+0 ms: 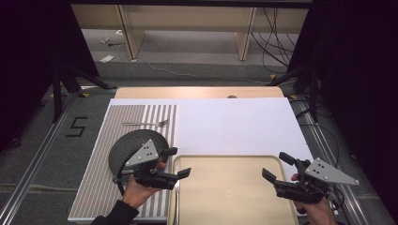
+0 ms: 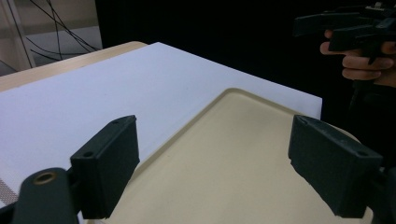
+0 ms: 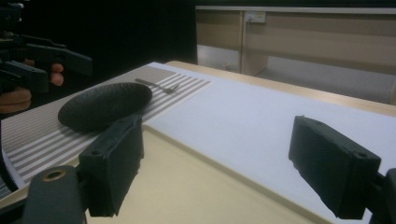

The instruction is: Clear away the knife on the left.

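Observation:
A dark round plate [image 1: 133, 143] [image 3: 105, 106] lies on a striped placemat [image 1: 101, 187] [image 3: 37, 135] at the left. A metal fork [image 1: 145, 123] [image 3: 156, 85] rests on the mat beyond the plate. Before me at the near edge lies an empty beige tray [image 1: 230, 187] [image 2: 233, 163] [image 3: 187, 186]. My left gripper [image 1: 177, 162] [image 2: 212, 140] hovers open over the tray's left rim, just right of the plate, with nothing between its jaws. Over the tray's right rim my right gripper [image 1: 277, 166] [image 3: 217, 135] is open too and holds nothing. Both point inward toward each other.
A white sheet [image 1: 234, 122] covers the wooden table [image 1: 197, 92] behind the tray. Black stands [image 1: 58, 84] flank the table on the floor. Cables [image 1: 277, 42] and wooden furniture legs [image 1: 129, 33] lie beyond the far edge.

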`<state>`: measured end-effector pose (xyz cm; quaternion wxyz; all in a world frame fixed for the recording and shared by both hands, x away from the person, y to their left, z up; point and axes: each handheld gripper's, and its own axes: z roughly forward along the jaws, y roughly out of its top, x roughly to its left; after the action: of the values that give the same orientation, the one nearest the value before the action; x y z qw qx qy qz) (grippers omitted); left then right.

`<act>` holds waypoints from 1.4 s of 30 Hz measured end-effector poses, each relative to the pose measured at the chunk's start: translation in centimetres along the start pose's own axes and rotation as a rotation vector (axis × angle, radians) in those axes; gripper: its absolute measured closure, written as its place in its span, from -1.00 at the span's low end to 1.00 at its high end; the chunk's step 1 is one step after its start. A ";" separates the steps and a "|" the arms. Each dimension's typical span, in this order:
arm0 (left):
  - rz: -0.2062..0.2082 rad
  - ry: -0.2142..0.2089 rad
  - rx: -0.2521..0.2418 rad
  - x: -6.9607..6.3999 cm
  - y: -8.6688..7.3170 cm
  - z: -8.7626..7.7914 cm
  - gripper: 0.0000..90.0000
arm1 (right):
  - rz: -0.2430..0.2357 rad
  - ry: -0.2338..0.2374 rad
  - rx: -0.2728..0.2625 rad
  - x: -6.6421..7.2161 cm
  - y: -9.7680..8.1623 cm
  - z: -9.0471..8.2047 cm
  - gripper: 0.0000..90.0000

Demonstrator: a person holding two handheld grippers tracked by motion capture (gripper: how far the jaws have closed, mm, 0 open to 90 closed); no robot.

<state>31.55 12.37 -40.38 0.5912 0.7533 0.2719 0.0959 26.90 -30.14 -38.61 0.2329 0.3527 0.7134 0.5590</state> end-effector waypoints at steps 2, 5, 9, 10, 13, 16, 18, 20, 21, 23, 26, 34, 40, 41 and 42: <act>0.006 0.003 -0.014 0.0 -0.1 -0.3 -0.64 | -0.002 0.001 0.000 0.0 0.0 0.0 -0.58; 0.014 0.013 -0.032 -0.1 -0.1 -0.7 -0.64 | 0.000 0.000 -0.002 0.0 0.0 0.0 -0.58; 0.023 0.024 -0.032 0.0 -0.4 -1.2 -0.64 | 0.001 -0.002 0.000 -0.1 0.0 0.0 -0.58; 0.022 0.028 -0.032 0.0 -0.5 -1.3 -0.64 | 0.002 -0.002 0.000 -0.1 0.0 0.0 -0.58; 0.013 0.031 -0.032 0.1 -0.6 -1.6 -0.64 | 0.000 -0.001 0.001 0.0 0.0 0.0 -0.58; 0.008 0.030 -0.033 0.2 -0.7 -1.9 -0.64 | 0.001 -0.002 -0.003 -0.1 0.0 0.0 -0.58; 0.011 0.035 -0.032 0.2 -0.7 -2.1 -0.64 | 0.002 -0.003 -0.002 -0.1 0.0 0.0 -0.58; 0.005 0.037 -0.032 0.2 -0.8 -2.2 -0.64 | 0.003 -0.004 -0.002 -0.1 0.0 0.0 -0.58; 0.003 0.038 -0.033 0.2 -0.8 -2.3 -0.64 | 0.002 -0.004 -0.002 -0.1 0.0 0.0 -0.58; 0.000 0.042 -0.035 0.2 -0.9 -2.5 -0.64 | 0.001 -0.002 -0.004 -0.1 0.0 0.0 -0.58; -0.003 0.046 -0.040 0.1 -1.0 -2.8 -0.64 | -0.001 0.000 -0.004 0.0 -0.1 -0.1 -0.58; 0.001 0.059 -0.029 -0.3 -1.3 -3.2 -0.64 | -0.002 0.002 0.000 0.1 -0.1 -0.1 -0.59; 0.000 0.068 -0.020 -0.7 -1.4 -3.1 -0.64 | 0.000 0.003 -0.001 0.1 -0.1 -0.3 -0.59; -0.004 0.067 -0.018 -0.7 -1.4 -3.1 -0.64 | -0.001 0.004 0.001 0.2 -0.2 -0.2 -0.59; -0.005 0.066 -0.014 -0.7 -1.4 -3.0 -0.64 | -0.001 0.005 0.002 0.2 -0.2 -0.2 -0.59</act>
<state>29.13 14.73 -40.74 0.5876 0.7447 0.2924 0.1210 26.58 -30.17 -38.69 0.2311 0.3513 0.7146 0.5591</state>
